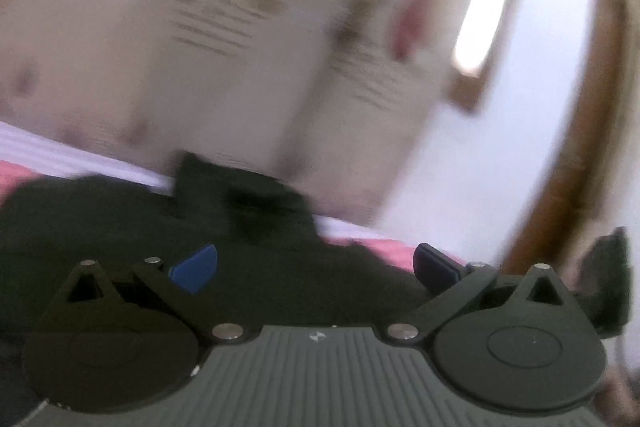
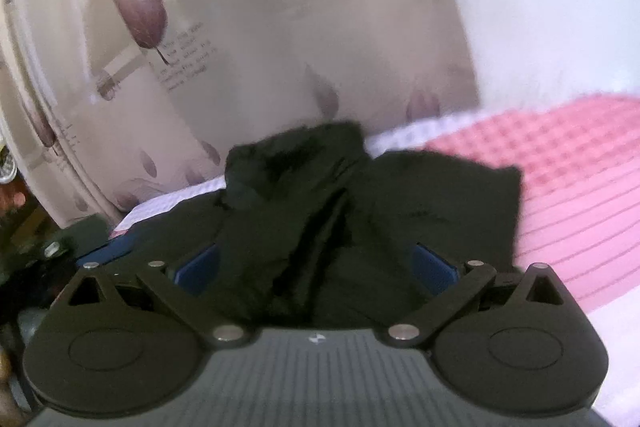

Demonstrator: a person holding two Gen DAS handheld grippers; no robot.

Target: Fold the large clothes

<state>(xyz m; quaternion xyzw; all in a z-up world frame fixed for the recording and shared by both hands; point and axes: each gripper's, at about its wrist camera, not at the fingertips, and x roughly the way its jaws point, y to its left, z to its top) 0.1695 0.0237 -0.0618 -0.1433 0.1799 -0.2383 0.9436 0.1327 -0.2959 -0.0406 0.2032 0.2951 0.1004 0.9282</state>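
A large black garment [image 2: 320, 211] lies bunched on a pink checked bedspread [image 2: 568, 187]. It also shows in the left wrist view [image 1: 160, 227], blurred. My left gripper [image 1: 316, 267] is open just above the black cloth, its blue fingers [image 1: 196, 269] wide apart with nothing between them. My right gripper [image 2: 316, 267] is open too, its blue pads [image 2: 200, 267] spread on either side of a raised fold of the garment. Whether the pads touch the cloth is unclear.
A cream curtain with purple leaf prints [image 2: 168, 39] hangs behind the bed. A white wall [image 1: 500, 107] and a brown wooden frame [image 1: 568, 155] are at the right in the left view. Dark clutter [image 2: 36, 259] sits at the right view's left edge.
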